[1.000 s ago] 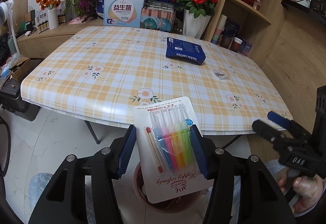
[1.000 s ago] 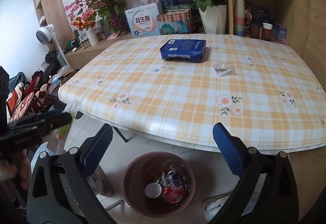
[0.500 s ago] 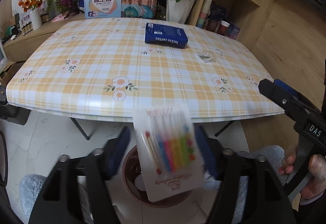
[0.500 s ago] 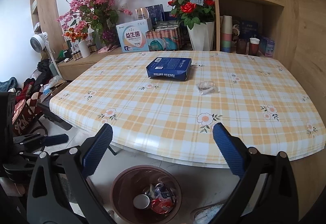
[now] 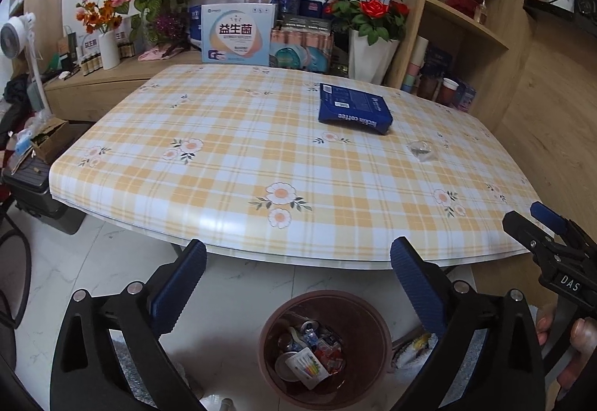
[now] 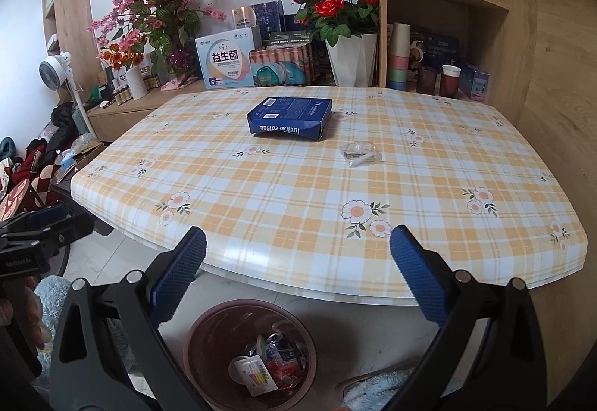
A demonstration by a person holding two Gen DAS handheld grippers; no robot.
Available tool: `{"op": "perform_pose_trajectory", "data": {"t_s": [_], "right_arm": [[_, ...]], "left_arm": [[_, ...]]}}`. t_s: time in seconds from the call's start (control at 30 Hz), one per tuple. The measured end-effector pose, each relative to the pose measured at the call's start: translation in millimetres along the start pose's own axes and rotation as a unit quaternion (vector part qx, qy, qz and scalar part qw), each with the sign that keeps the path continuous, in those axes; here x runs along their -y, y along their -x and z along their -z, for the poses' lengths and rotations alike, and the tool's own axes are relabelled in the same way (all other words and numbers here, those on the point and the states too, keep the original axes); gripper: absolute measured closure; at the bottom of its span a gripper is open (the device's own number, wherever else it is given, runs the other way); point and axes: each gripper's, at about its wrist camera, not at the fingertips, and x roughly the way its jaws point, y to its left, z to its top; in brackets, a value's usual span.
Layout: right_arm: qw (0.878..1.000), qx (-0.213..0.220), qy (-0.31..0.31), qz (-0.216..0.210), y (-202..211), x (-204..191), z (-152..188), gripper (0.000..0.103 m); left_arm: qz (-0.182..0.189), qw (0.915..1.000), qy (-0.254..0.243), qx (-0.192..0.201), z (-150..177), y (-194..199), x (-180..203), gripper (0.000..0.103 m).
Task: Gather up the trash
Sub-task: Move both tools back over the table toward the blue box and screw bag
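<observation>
Left wrist view: left gripper [image 5: 298, 276] just opened wide, empty; right gripper [image 6: 298, 273] wide, empty. Blue coffee box [image 5: 354, 108], far right on table [image 5: 224, 157]: likely light, stiff; grip across its narrow sides.

Right gripper [image 6: 297, 276]: blue-padded fingers [image 6: 179, 274] spread wide, nothing btwn. Below them, round brown plastic bin [image 6: 203, 343] on floor w/ white toothpick card pack [image 6: 256, 376], cans, wrappers inside. Yellow-plaid floral bench [image 6: 298, 187] carries dark blue cardboard coffee box [image 6: 289, 118] and, just beside it, small clear plastic wrapper [image 6: 360, 154]. Left gripper [image 6: 41, 228] at frame's left edge.
</observation>
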Motion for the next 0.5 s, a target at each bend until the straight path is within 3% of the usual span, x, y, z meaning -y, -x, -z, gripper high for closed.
{"op": "perform_pose_trajectory", "data": {"t_s": [0.3, 0.5], "right_arm": [[1.000, -0.008, 0.018, 0.014, -12.5, -1.6, -9.0, 0.006], [1.000, -0.019, -0.002, -0.007, -31.9, 16.1, -26.5, 0.006]], "left_arm": [[-0.015, 0.9998, 0.004, 0.011, -14.8, -2.5, -14.8, 0.006], [-0.015, 0.9998, 0.009, 0.012, -31.3, -15.1, -23.9, 0.006]]}}
